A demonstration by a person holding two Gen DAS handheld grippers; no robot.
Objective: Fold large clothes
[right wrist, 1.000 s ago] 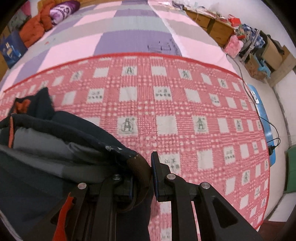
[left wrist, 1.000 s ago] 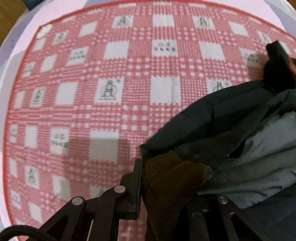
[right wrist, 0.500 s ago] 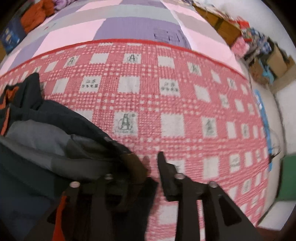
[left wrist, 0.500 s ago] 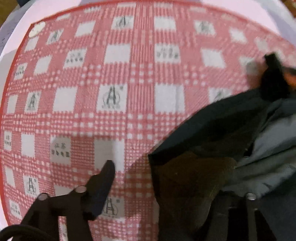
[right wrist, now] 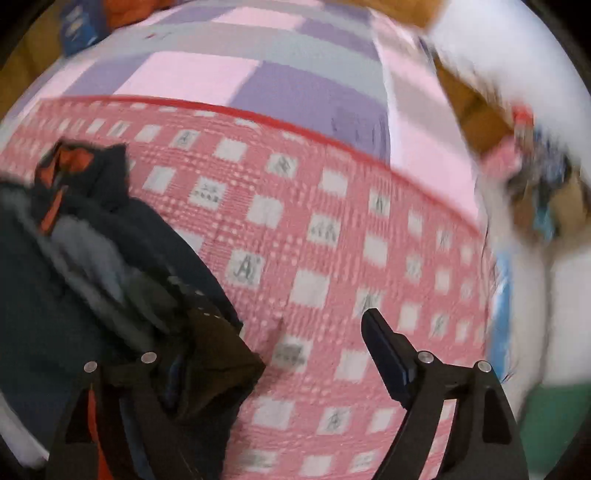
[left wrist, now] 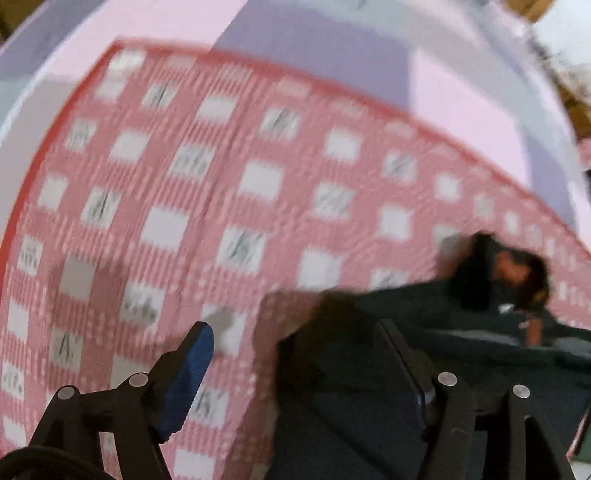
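Observation:
A dark jacket [left wrist: 461, 369] with grey lining and orange trim lies bunched on the red-and-white checked cloth [left wrist: 258, 184]. My left gripper [left wrist: 291, 326] hangs above the jacket's left corner with its jaws opening. The blue pad [left wrist: 188, 373] stands over bare cloth, and the other finger [left wrist: 399, 362] is over the dark fabric without pressing it. In the right wrist view the jacket [right wrist: 55, 295] fills the lower left, and its brown cuff [right wrist: 221, 354] drapes in front of the left finger. My right gripper [right wrist: 273, 332] is also opening, wide apart, and grips nothing.
The checked cloth [right wrist: 332, 240] lies on a pink, purple and grey patchwork cover [right wrist: 207, 74]. Blurred wooden furniture with clutter [right wrist: 524, 166] runs along the right. An orange bundle [right wrist: 133, 11] and a blue box [right wrist: 79, 27] sit at the far left corner.
Both grippers were shut on the jacket's brown cuffs a second ago. They have since opened, let the fabric drop, and risen away from the cloth while rolling.

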